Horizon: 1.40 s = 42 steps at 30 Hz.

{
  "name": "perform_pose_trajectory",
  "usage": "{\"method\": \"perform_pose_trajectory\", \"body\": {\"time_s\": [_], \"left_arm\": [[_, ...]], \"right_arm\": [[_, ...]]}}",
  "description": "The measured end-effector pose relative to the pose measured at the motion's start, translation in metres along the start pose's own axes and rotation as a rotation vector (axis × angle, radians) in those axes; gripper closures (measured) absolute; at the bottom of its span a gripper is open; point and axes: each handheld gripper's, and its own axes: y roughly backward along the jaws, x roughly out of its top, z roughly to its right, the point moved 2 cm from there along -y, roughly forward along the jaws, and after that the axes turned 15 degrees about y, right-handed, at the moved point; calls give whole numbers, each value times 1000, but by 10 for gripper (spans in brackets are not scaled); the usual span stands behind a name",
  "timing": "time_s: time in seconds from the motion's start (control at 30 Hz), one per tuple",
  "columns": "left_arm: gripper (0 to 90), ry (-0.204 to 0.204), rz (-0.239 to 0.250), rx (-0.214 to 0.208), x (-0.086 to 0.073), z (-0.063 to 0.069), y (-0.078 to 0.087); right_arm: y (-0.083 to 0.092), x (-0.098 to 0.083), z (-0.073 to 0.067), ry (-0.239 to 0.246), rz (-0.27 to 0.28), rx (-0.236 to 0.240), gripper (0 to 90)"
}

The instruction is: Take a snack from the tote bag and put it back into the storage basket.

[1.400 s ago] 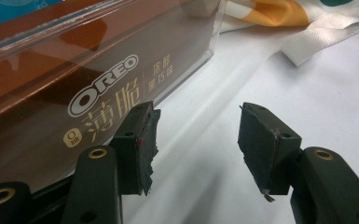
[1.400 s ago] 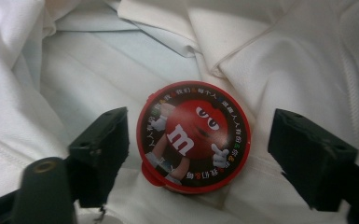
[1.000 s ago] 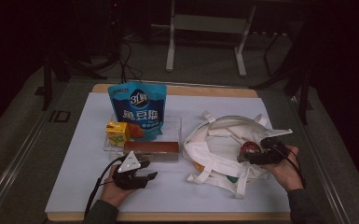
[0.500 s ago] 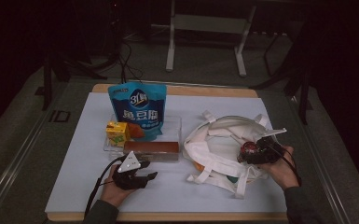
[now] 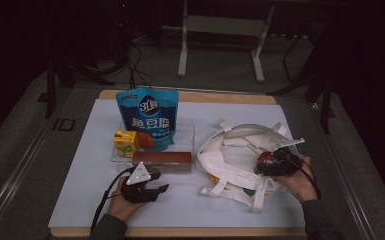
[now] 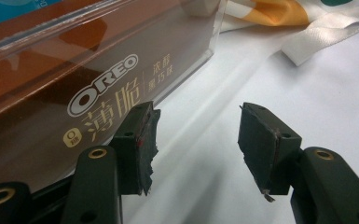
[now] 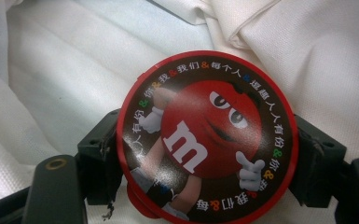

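Red and round, the M&M's candy tin (image 7: 208, 140) sits clamped between my right gripper (image 7: 208, 161) fingers, above the white canvas tote bag (image 5: 235, 160); since a second ago that hand has drifted only slightly over the bag. My left gripper (image 6: 193, 140) fingers stand half open on nothing, unmoved, just beside the brown Oreo box (image 6: 74, 98) in its clear plastic tray (image 5: 187, 137) on the white counter (image 5: 80, 195). The high view adds the blue snack pouch (image 5: 148, 116) and yellow juice carton (image 5: 125, 143).
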Motion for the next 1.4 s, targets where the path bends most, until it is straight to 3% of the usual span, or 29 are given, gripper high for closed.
{"method": "perform_pose_trajectory", "body": {"time_s": [0.7, 1.4], "left_arm": [[462, 0, 0, 0, 0, 0, 0], [462, 0, 0, 0, 0, 0, 0]], "right_arm": [[2, 0, 1, -17, 4, 13, 254], [14, 12, -2, 2, 27, 8, 254]]}}
